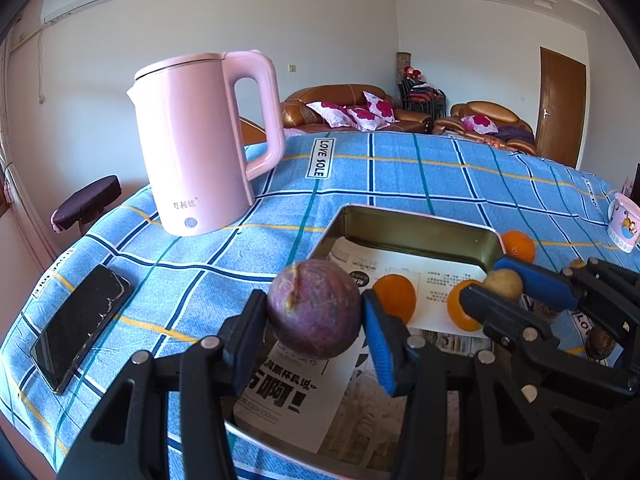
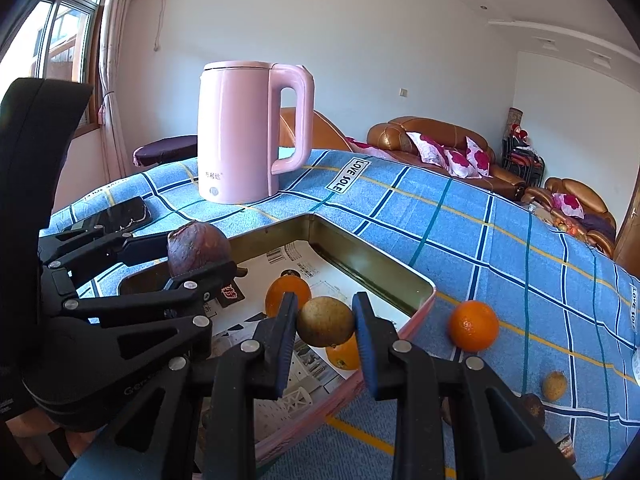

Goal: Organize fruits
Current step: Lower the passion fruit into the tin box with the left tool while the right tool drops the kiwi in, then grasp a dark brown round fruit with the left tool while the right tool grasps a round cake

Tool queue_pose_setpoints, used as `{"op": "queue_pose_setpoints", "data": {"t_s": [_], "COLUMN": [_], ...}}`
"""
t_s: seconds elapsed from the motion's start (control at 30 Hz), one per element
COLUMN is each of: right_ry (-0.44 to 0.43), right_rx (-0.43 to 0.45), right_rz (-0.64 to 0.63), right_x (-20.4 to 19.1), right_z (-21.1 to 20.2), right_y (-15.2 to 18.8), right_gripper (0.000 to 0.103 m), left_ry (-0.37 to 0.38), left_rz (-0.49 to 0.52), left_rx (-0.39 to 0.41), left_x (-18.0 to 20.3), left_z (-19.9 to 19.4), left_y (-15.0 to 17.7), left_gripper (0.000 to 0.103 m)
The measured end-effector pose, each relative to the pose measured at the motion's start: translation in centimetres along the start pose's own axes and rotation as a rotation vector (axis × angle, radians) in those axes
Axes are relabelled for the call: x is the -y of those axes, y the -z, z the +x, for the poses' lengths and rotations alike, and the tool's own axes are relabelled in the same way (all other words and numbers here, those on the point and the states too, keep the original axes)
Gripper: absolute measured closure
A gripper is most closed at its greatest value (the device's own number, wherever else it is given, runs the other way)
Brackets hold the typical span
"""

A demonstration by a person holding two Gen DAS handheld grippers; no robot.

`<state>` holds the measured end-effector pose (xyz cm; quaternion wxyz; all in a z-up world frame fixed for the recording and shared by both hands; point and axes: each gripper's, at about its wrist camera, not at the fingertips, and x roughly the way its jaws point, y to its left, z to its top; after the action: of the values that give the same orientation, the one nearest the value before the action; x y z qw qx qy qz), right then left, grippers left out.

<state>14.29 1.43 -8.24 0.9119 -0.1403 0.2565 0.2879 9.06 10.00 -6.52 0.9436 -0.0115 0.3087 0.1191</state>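
**Two fruits held over the tin, more waiting outside**

Nearest, the left gripper (image 1: 316,312) clamps a purple passion fruit (image 1: 314,309) above the metal tin (image 1: 416,224); the right gripper (image 2: 325,322) pinches a small brown fruit (image 2: 326,321) over it too. Two oranges (image 2: 288,294) already lie inside. Beyond the tin's rim, another orange (image 2: 474,325) and small fruits (image 2: 555,386) remain on the tablecloth.
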Motion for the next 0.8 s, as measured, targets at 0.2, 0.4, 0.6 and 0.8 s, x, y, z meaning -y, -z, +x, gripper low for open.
{"op": "queue_pose_setpoints", "data": {"t_s": [0.2, 0.4, 0.6, 0.8], "right_ry": [0.008, 0.008, 0.03, 0.107], "right_rx": [-0.016, -0.02, 0.062, 0.079], "right_rz": [0.01, 0.07, 0.067, 0.083], "right_x": [0.2, 1.4, 1.3, 3.9], "right_z": [0.4, 0.4, -1.5, -4.7], "right_y": [-0.1, 0.0, 0.2, 1.9], "right_gripper": [0.07, 0.052, 0.05, 0.048], "left_ry": [-0.007, -0.015, 0.026, 0.12], "left_rz": [0.001, -0.033, -0.064, -0.051], "left_rx": [0.007, 0.028, 0.094, 0.14], "left_x": [0.0, -0.6, -0.6, 2.0], "left_z": [-0.1, -0.5, -2.2, -4.5], "left_y": [0.0, 0.1, 0.5, 0.7], "left_gripper": [0.052, 0.039, 0.03, 0.028]}}
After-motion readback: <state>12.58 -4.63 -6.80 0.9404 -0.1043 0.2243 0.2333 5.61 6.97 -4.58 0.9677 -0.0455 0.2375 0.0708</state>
